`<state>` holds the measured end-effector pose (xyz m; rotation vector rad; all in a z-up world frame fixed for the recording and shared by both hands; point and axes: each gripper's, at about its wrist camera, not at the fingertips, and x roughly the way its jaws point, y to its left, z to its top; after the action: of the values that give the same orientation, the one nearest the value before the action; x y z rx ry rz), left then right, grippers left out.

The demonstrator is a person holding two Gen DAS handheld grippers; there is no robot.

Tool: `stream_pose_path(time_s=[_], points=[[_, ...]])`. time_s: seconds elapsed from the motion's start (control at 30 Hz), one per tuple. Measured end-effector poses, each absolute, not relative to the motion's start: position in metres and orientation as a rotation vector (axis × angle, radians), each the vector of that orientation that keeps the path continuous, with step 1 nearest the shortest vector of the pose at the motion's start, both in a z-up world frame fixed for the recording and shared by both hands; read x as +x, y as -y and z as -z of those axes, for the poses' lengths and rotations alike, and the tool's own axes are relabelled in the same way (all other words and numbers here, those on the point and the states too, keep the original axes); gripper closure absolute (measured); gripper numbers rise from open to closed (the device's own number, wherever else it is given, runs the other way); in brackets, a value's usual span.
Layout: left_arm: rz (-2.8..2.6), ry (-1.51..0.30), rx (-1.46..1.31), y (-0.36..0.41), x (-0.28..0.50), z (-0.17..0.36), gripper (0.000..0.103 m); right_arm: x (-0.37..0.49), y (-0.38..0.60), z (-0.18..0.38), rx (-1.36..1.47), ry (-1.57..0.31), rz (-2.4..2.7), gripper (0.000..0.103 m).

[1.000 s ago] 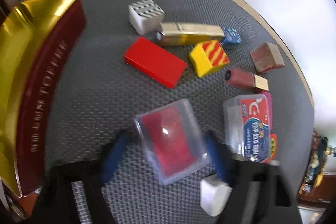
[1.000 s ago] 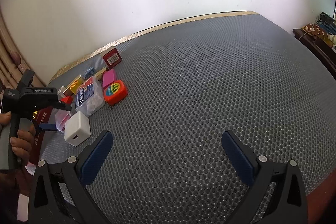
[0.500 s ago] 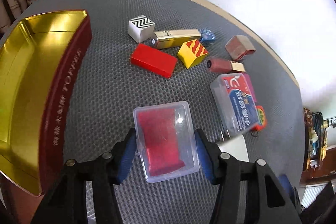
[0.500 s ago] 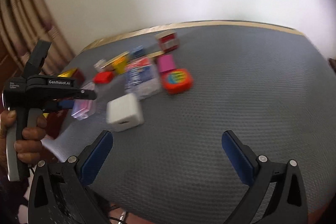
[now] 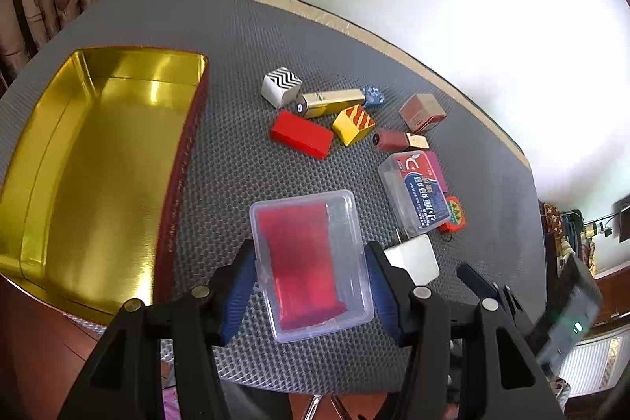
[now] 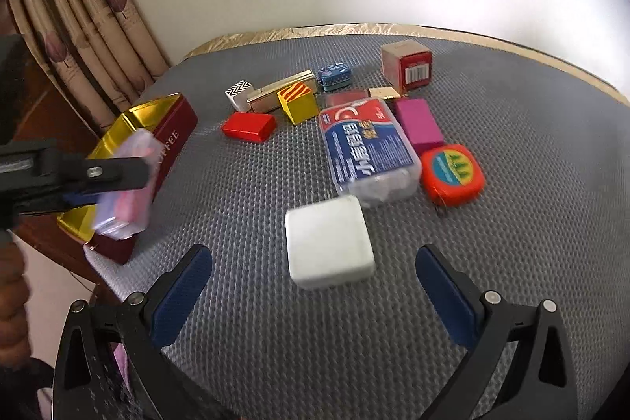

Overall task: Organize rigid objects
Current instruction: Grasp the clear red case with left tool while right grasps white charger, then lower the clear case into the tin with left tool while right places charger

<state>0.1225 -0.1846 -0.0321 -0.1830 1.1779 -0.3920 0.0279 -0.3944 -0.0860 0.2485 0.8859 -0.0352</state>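
Since the earlier frame the clear plastic case [image 5: 311,262] has risen off the worktop [image 5: 236,152], clamped between the left gripper [image 5: 311,286] jaws, right of the gold tin [image 5: 98,160]. Right gripper [image 6: 315,298]: jaws wide apart, holding nothing, the white charger block [image 6: 328,241] just beyond. Farther off lie the red block [image 5: 301,134] and other small boxes.

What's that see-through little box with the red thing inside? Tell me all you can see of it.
The clear plastic box is a shallow rectangular case with rounded corners and a glossy lid, holding a flat red block that fills most of it. It is shut and clamped between the blue pads of the left gripper, whose jaws press on its two long sides. It hangs lifted off the grey mat, beside the open gold-lined tin.
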Motion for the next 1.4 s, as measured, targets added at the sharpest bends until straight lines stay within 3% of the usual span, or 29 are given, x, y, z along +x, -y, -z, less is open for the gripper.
stream_pose_path(time_s=[0.17,0.2,0.23,0.3,0.9,1.4], points=[[0.395,-1.157,-0.189,0.173,0.122,0.022,0.047,0.049,0.387,0.097,0.195,-0.938,0.059,0.004],[0.394,-1.153,-0.187,0.171,0.122,0.021,0.047,0.052,0.386,0.1,0.187,-0.955,0.069,0.012],[0.391,-1.148,-0.189,0.167,0.122,0.018,0.047,0.056,0.385,0.105,0.19,-0.977,0.068,0.031],[0.387,-1.138,-0.191,0.162,0.122,0.015,0.047,0.06,0.386,0.113,0.189,-1.011,0.076,0.055],[0.179,-1.054,-0.126,0.082,0.16,0.01,0.047,0.027,0.353,0.085,0.233,-0.944,-0.064,0.056],[0.059,-1.094,-0.055,0.037,0.233,0.061,0.047,0.033,0.34,0.082,0.238,-0.953,-0.07,0.056]])
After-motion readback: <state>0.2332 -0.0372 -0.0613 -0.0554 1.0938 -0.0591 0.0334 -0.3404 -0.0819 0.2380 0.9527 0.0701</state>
